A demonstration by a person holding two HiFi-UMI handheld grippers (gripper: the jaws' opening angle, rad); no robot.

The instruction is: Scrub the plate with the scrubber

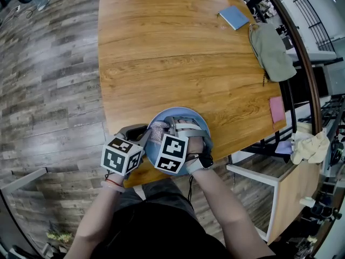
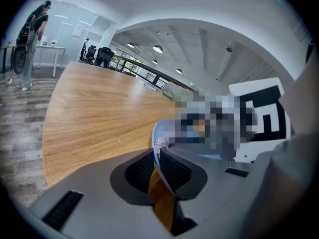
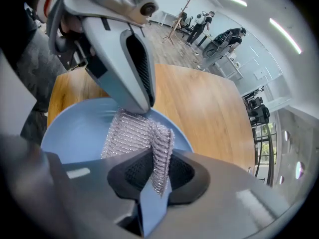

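Note:
A light blue plate (image 1: 186,115) sits at the near edge of the wooden table (image 1: 161,53). My left gripper (image 1: 145,137) is shut on the plate's left rim; in the left gripper view the thin blue rim (image 2: 155,133) runs between the pads of the left gripper (image 2: 158,166). My right gripper (image 1: 170,134) is over the plate, shut on a silver mesh scrubber (image 1: 158,129). In the right gripper view the scrubber (image 3: 130,132) hangs from the right gripper (image 3: 158,171) onto the plate (image 3: 75,131), just below the left gripper's fingers (image 3: 134,71).
At the table's far right lie a blue notebook (image 1: 233,16) and a grey-green cloth (image 1: 272,50), with a pink pad (image 1: 277,109) near the right edge. A yellow cloth (image 1: 310,145) lies on a shelf beside the table. People stand far off in the room.

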